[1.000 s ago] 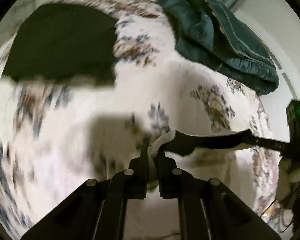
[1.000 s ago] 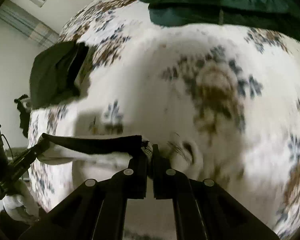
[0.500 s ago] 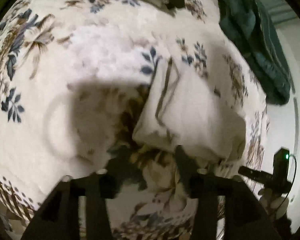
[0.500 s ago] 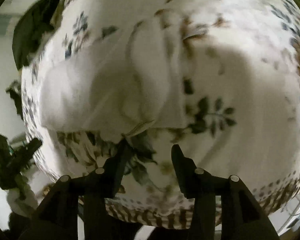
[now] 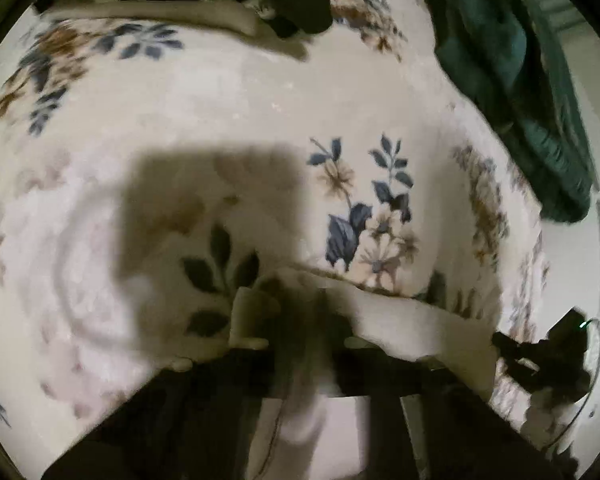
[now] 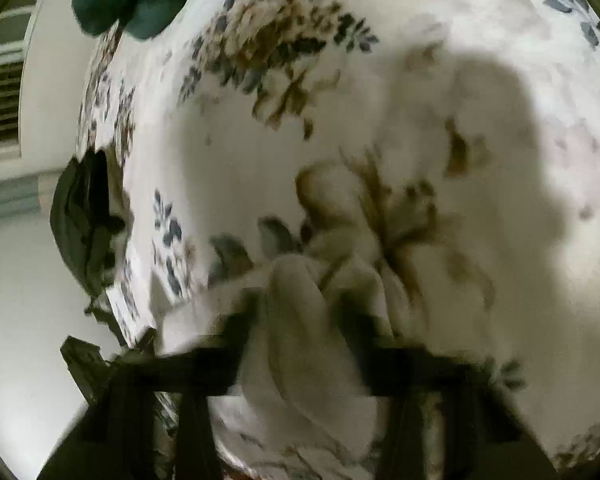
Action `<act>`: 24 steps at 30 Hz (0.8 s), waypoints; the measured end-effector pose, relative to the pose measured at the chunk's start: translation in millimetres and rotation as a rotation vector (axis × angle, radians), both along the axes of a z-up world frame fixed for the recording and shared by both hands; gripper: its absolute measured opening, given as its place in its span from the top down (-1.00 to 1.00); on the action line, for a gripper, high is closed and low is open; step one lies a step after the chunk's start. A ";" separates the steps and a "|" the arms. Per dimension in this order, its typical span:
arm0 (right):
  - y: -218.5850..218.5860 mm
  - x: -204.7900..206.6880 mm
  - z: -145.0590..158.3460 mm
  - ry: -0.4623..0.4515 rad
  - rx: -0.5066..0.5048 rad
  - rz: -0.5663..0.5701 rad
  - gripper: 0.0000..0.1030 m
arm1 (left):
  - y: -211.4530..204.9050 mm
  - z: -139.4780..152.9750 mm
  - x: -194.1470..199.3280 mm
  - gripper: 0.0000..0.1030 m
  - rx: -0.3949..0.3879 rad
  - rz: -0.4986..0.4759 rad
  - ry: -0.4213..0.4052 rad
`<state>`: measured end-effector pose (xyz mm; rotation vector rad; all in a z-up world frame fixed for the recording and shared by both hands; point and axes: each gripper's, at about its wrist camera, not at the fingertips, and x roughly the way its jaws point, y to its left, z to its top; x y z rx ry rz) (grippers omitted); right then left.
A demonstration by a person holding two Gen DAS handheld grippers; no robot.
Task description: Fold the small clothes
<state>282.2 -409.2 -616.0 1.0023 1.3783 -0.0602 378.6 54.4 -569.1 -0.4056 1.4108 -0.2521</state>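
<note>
Reaching over white garment (image 5: 400, 320) on floral bedspread (image 5: 220, 92); right gripper (image 6: 300, 312) spread, straddling cloth fold; left gripper (image 5: 304, 320) blurred, state unreadable.

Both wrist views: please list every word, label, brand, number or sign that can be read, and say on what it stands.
None can be read. The floral bedspread carries only flower prints, and the white garment, green blanket and dark cloth show no lettering. The other tool shows only a green light; both views are blurred.
</note>
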 end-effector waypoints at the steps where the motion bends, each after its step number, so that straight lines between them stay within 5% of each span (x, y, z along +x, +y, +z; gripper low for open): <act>1: -2.1 5.2 1.4 -0.010 -0.021 -0.020 0.89 | 0.9 2.5 -0.1 0.91 0.001 -0.002 -0.019; 4: -14.5 15.3 2.6 -0.014 -0.081 -0.073 0.90 | 10.7 8.7 -5.8 0.93 -0.008 0.006 -0.052; 8: -16.1 27.1 -7.8 0.039 -0.084 -0.016 0.88 | 27.8 -3.9 -4.6 0.92 -0.058 0.055 0.003; 11: -20.0 14.0 6.1 0.025 -0.030 -0.023 0.48 | 41.2 5.3 -13.1 0.89 -0.135 0.098 0.037; 13: -23.6 -6.8 20.1 0.007 -0.031 -0.038 -0.10 | 43.9 19.6 -28.8 0.73 -0.148 0.092 0.017; 15: -23.4 -28.3 26.6 0.015 -0.016 -0.038 -0.11 | 45.3 30.1 -47.7 0.14 -0.158 0.082 0.011; 17: -17.7 -49.4 24.9 0.045 0.015 -0.035 -0.11 | 44.5 34.2 -67.0 -0.09 -0.154 0.084 0.026; 22: 4.8 -81.1 3.0 0.079 0.086 -0.050 -0.11 | 32.4 13.4 -97.5 -0.04 -0.144 0.089 0.085; 23: 7.1 -85.2 0.6 0.073 0.085 -0.065 -0.06 | 30.0 10.2 -99.5 0.34 -0.136 0.091 0.084; 24: 10.8 -88.2 0.8 0.055 0.081 -0.084 0.23 | 27.7 8.2 -101.2 0.88 -0.126 0.090 0.080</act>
